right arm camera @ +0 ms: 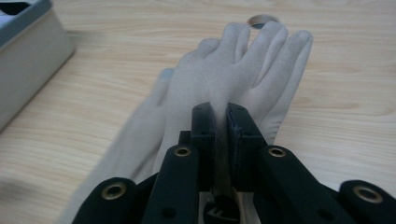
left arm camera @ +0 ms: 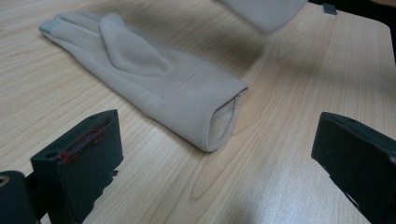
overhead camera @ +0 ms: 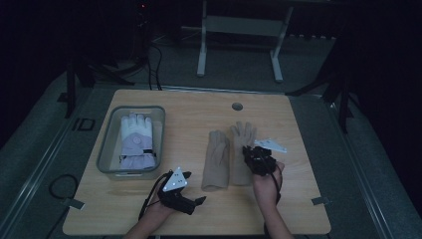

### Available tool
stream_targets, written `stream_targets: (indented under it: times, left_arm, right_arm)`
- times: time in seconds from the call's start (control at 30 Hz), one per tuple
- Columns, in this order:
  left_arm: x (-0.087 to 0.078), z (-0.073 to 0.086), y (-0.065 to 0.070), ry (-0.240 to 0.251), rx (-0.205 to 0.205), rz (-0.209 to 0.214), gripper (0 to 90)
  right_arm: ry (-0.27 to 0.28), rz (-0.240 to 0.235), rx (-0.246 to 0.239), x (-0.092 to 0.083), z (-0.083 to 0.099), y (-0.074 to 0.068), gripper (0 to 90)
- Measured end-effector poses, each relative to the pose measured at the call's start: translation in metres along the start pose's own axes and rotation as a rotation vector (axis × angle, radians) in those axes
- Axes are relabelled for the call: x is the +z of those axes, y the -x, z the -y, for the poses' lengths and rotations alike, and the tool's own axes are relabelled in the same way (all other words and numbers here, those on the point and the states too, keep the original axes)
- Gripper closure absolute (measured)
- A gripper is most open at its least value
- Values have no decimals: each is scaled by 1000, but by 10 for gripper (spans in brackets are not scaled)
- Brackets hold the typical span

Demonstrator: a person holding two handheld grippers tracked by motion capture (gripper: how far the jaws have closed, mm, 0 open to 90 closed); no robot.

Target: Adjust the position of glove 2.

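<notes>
Your table (overhead camera: pixel 149 209) is pale wood with a fine, light-brown grain, and a small dark grey round hole (overhead camera: pixel 237 106) sits near its far edge. The two gloves on it are plain beige with no pattern: the left beige glove (overhead camera: pixel 216 159) has a greyish-blue tip on one finger, seen from your left gripper view, and the right beige glove (overhead camera: pixel 242 144) is the same soft tan. The bin (overhead camera: pixel 105 144) is translucent grey. Inside it, the ski glove (overhead camera: pixel 137 142) is white at the fingers and pale lilac across the back, with a small black strap. Your left gripper (overhead camera: pixel 201 200) is black with a white three-cornered plate, and your right gripper (overhead camera: pixel 247 149) is black too, with brass-coloured rivets and a white plate.
</notes>
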State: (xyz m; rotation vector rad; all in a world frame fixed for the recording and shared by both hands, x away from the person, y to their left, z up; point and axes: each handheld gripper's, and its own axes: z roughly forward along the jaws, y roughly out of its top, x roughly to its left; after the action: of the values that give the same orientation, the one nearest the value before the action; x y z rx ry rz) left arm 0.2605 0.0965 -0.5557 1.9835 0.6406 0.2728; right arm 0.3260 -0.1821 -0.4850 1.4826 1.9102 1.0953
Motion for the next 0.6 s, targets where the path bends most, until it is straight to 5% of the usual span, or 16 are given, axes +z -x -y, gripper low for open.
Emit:
stream_targets:
  times: [0.2,0.37,0.6]
  left_arm:
    - [-1,-1,0,10,3,1,19]
    - [-3,-2,-1,17,7,0,20]
    - [-4,-1,-3,21,0,0,20]
  right_arm:
    - [-7,-46,23,13,-3,-31,825]
    - [-18,-40,23,28,0,-55,824]
    - [-30,-37,67,45,10,-64,823]
